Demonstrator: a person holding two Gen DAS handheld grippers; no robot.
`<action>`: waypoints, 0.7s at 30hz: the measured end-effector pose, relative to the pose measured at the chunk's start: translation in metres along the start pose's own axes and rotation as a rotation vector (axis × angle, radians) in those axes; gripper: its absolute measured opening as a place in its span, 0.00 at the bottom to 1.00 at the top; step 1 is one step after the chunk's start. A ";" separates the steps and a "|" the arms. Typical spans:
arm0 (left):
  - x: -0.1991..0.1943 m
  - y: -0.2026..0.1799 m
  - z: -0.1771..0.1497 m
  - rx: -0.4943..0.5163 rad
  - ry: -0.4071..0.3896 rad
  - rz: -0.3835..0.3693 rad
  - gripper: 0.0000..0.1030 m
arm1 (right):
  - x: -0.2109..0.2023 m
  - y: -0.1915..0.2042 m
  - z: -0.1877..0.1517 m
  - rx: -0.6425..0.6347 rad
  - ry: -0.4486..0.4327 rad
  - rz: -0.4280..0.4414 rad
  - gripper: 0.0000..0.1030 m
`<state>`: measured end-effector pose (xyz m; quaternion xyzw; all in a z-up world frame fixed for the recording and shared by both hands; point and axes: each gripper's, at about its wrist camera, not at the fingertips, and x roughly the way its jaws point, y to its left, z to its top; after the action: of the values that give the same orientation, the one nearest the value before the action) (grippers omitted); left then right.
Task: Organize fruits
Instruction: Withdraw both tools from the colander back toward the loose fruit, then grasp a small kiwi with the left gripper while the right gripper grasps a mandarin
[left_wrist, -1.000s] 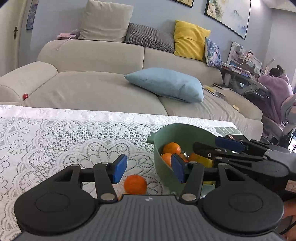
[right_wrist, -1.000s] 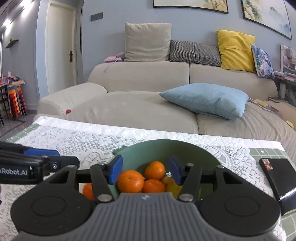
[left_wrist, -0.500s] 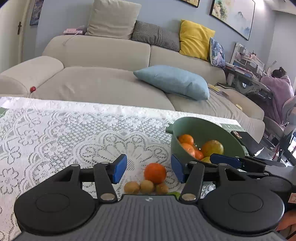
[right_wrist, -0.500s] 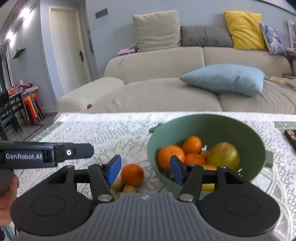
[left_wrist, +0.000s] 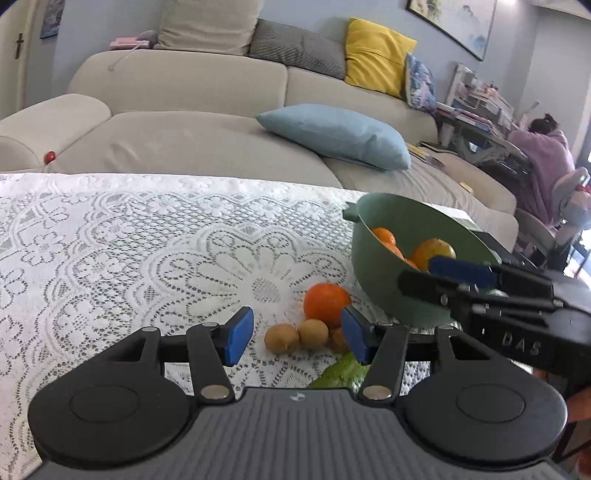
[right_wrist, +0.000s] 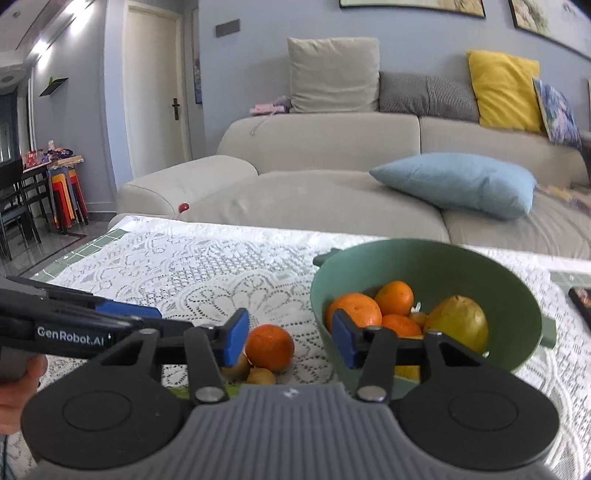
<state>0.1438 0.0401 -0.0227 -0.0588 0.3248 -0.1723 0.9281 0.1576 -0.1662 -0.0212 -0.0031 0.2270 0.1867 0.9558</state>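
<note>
While both tools gape, orange (left_wrist: 327, 303) (on lace) lies ahead, beside bowl (left_wrist: 384, 291).

You can read two markings. On the side of your left gripper (right_wrist: 110, 317), seen from the right wrist view, white lettering spells "GenRobot.AI". On the dark body of your right gripper (left_wrist: 461, 275), seen from the left wrist view, faint raised letters read "DAS".
</note>
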 end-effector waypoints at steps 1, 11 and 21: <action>0.000 0.000 -0.001 0.008 0.003 -0.007 0.62 | 0.000 0.001 0.000 -0.010 -0.006 0.010 0.33; 0.008 0.004 -0.009 0.031 0.070 -0.009 0.48 | 0.022 0.021 -0.011 -0.106 0.140 0.065 0.13; 0.028 0.022 -0.003 -0.018 0.115 -0.032 0.37 | 0.040 0.022 -0.013 -0.060 0.181 0.061 0.14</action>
<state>0.1684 0.0505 -0.0467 -0.0625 0.3781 -0.1874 0.9045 0.1772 -0.1331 -0.0486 -0.0417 0.3066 0.2216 0.9247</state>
